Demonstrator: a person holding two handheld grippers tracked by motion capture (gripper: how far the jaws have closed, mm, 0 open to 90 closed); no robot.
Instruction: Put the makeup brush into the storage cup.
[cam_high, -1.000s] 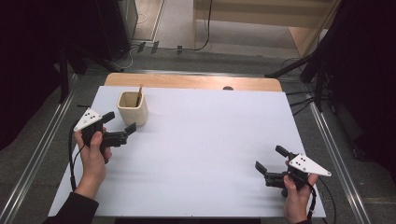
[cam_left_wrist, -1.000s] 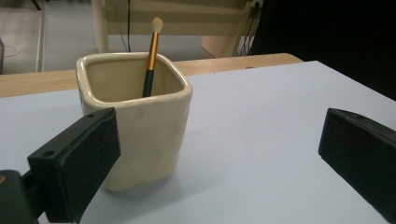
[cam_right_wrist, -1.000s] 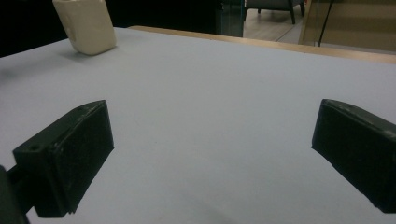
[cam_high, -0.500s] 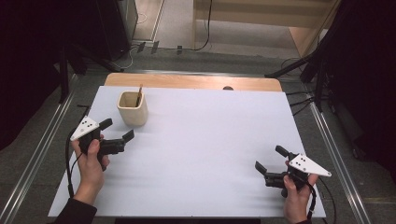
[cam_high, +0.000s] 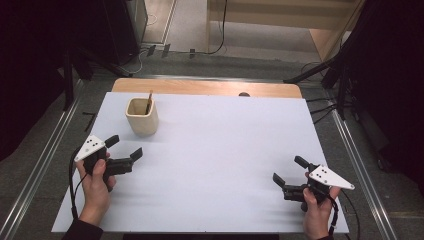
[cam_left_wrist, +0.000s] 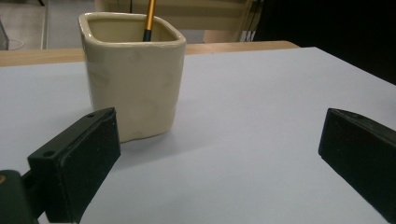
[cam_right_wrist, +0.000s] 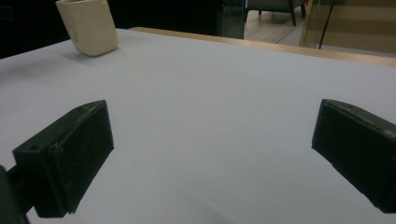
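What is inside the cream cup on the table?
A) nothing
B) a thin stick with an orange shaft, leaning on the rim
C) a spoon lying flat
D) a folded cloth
B: in the left gripper view the cream cup holds a thin stick with an orange shaft and a dark lower part, leaning on the far rim.

Cream square-sided cup (cam_high: 142, 116) stands upright on the white-covered bench (cam_high: 220, 165), far-left part. A thin brown-orange stick (cam_high: 149, 101) leans inside it. Bare wood strip (cam_high: 205, 88) along the far edge. Cables on the floor (cam_high: 220, 47) beyond.
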